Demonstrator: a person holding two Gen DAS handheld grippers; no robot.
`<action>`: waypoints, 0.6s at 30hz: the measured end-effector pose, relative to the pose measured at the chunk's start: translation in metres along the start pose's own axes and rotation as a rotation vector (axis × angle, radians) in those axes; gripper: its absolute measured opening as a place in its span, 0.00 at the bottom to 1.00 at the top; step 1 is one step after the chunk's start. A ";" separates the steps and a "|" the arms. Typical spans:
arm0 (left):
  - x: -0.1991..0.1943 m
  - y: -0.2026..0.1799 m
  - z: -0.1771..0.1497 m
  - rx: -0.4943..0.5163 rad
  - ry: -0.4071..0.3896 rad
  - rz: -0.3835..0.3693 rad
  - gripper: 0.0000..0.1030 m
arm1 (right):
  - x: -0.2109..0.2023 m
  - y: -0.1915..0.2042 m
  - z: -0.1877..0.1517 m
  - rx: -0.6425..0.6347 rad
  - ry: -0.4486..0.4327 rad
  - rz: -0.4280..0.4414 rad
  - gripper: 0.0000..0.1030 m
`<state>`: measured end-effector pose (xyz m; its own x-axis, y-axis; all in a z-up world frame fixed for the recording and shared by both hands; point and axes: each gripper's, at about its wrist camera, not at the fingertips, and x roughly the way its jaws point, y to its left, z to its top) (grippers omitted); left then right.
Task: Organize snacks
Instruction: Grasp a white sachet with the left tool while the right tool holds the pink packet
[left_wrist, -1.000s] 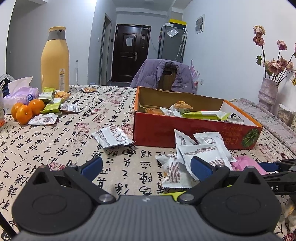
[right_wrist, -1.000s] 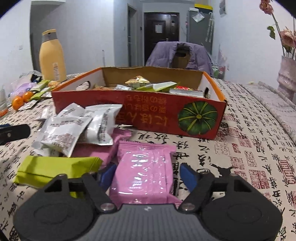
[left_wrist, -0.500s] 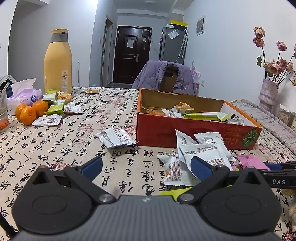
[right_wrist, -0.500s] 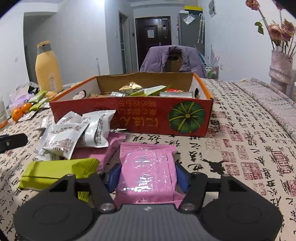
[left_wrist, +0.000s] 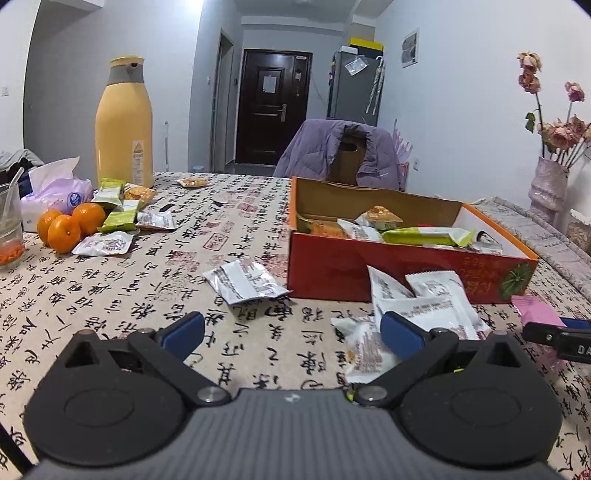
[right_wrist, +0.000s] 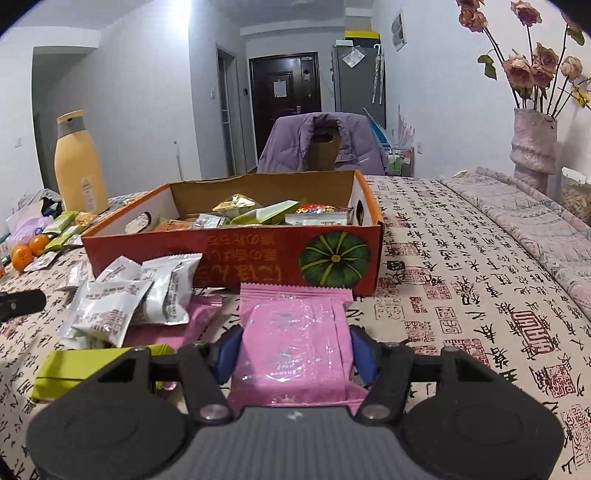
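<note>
My right gripper (right_wrist: 295, 350) is shut on a pink snack packet (right_wrist: 295, 332) and holds it above the table, just in front of the red cardboard box (right_wrist: 236, 258) that holds several snacks. The packet's tip also shows in the left wrist view (left_wrist: 535, 312). My left gripper (left_wrist: 291, 332) is open and empty, low over the table. White snack packets (left_wrist: 424, 306) lie in front of the box (left_wrist: 332, 273), and one white packet (left_wrist: 243, 280) lies left of it. A green packet (right_wrist: 92, 363) and another pink packet (right_wrist: 166, 325) lie beside my right gripper.
At the far left stand a yellow bottle (left_wrist: 123, 125), oranges (left_wrist: 66, 225), a tissue pack (left_wrist: 55, 188), a glass (left_wrist: 9, 225) and several more snack packets (left_wrist: 118, 218). A flower vase (right_wrist: 533, 147) stands at the right. A chair with a purple jacket (left_wrist: 340, 155) is behind the table.
My right gripper has closed on the pink packet and lifted it off the table. The left gripper has risen and drawn back a little, still open.
</note>
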<state>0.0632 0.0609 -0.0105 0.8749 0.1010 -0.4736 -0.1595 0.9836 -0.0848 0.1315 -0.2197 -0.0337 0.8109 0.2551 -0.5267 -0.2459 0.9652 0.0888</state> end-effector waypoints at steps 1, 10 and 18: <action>0.003 0.002 0.001 -0.005 0.008 0.003 1.00 | 0.001 -0.001 0.000 0.003 -0.001 -0.002 0.59; 0.037 0.014 0.023 0.029 0.076 0.098 1.00 | 0.007 -0.010 0.003 0.025 -0.003 -0.019 0.59; 0.071 0.029 0.056 0.014 0.106 0.194 1.00 | 0.008 -0.019 0.004 0.044 -0.006 -0.047 0.59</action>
<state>0.1464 0.1055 0.0029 0.7751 0.2730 -0.5698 -0.3131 0.9493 0.0290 0.1450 -0.2359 -0.0362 0.8242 0.2099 -0.5259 -0.1841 0.9776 0.1016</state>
